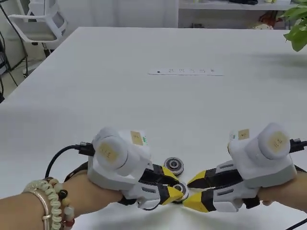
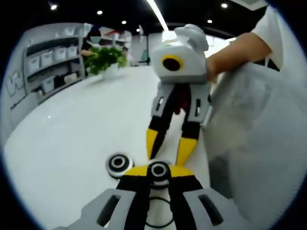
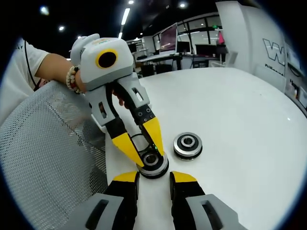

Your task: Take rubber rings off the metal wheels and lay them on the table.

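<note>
A small metal wheel (image 1: 180, 188) with a black rim is clamped between the yellow tips of my left gripper (image 1: 175, 184), just above the table near its front edge. In the left gripper view the wheel (image 2: 159, 169) sits between that gripper's (image 2: 159, 172) jaws. My right gripper (image 1: 191, 192) faces it from the right, jaws open, tips just short of the wheel (image 3: 153, 164). A second wheel (image 1: 173, 165) lies flat on the table just beyond, also (image 3: 187, 145). A thin black loop (image 2: 158, 197), apparently a rubber ring, lies under the left jaws.
The white table (image 1: 158, 105) stretches far ahead with a white strip (image 1: 186, 72) lying near its middle. A white chair (image 1: 38, 24) stands at the far left corner and a green plant (image 1: 298, 28) at the far right. A mesh chair back (image 3: 43, 158) is close beside the table's near edge.
</note>
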